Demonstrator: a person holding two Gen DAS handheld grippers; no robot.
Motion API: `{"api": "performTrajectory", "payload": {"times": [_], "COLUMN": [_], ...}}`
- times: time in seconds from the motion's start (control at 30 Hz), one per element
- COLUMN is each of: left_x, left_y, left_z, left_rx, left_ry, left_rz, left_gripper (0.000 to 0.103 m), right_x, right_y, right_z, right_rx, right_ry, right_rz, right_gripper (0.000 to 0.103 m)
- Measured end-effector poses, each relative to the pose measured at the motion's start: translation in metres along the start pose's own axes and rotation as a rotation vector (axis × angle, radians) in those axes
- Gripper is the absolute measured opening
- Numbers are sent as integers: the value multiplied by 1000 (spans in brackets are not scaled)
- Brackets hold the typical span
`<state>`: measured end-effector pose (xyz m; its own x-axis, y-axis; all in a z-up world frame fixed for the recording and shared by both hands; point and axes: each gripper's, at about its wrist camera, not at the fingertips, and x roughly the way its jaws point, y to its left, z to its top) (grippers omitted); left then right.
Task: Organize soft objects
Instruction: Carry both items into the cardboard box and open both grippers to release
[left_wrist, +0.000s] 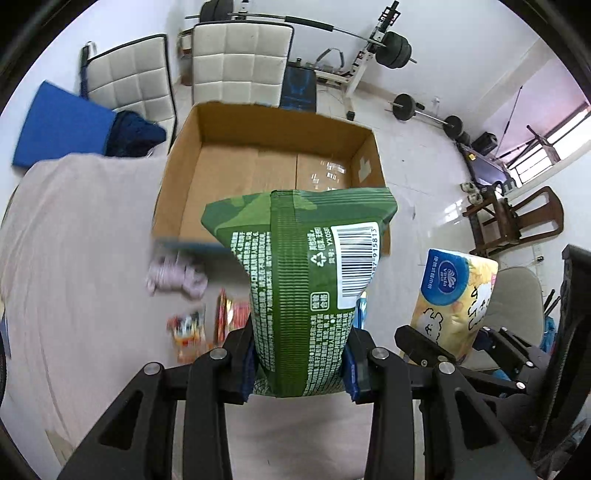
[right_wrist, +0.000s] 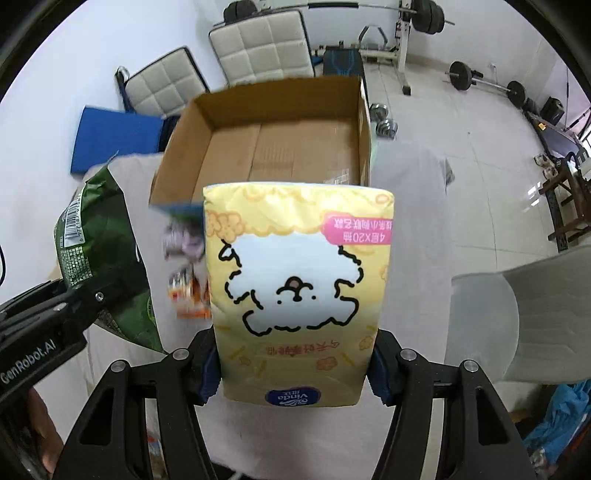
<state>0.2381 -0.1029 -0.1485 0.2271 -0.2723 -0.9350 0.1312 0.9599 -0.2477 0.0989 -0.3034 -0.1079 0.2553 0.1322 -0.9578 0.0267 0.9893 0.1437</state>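
Cardboard box serves as the reference: open-topped, interior bare apart from tape strips on its floor, standing at the far edge of a pale pink cloth that covers the work surface. Beyond the box stand two white quilted chairs; a blue mat lies off its left side.

Green pack, camouflage-printed with a barcode label, is held upright in front of the box's near wall, its top edge overlapping the box opening in the left wrist view. Left gripper is clamped on the lower end of this pack, one finger on each side.

Yellow tissue pack, printed with a white cartoon dog, is likewise held upright before the near wall of the box, to the right of the green pack. Right gripper is closed on its lower end.

On the cloth, just short of the box's near-left corner, lies a small purple-grey fabric item, blurred. Nearer still lie small red and orange snack packets, also blurred.
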Motion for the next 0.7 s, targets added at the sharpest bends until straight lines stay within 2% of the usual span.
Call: {"api": "performTrajectory", "payload": {"times": [0.17, 0.3, 0.53, 0.7], "left_x": [34, 74, 152, 198], "left_y": [18, 28, 43, 51], "left_z": [71, 115, 174, 201], "left_rx": [-11, -4, -16, -11], "left_ry": [50, 115, 242, 311], "left_rz": [-35, -65, -104, -119], "left_gripper": [33, 33, 33, 34], "right_x": [38, 93, 179, 232], "right_y": [6, 7, 8, 9], "right_z": [66, 119, 190, 217], "right_rx": [19, 39, 34, 6], "right_ry": [-15, 17, 87, 140], "right_rz": [-9, -9, -14, -39], "right_gripper": [65, 65, 65, 65]}}
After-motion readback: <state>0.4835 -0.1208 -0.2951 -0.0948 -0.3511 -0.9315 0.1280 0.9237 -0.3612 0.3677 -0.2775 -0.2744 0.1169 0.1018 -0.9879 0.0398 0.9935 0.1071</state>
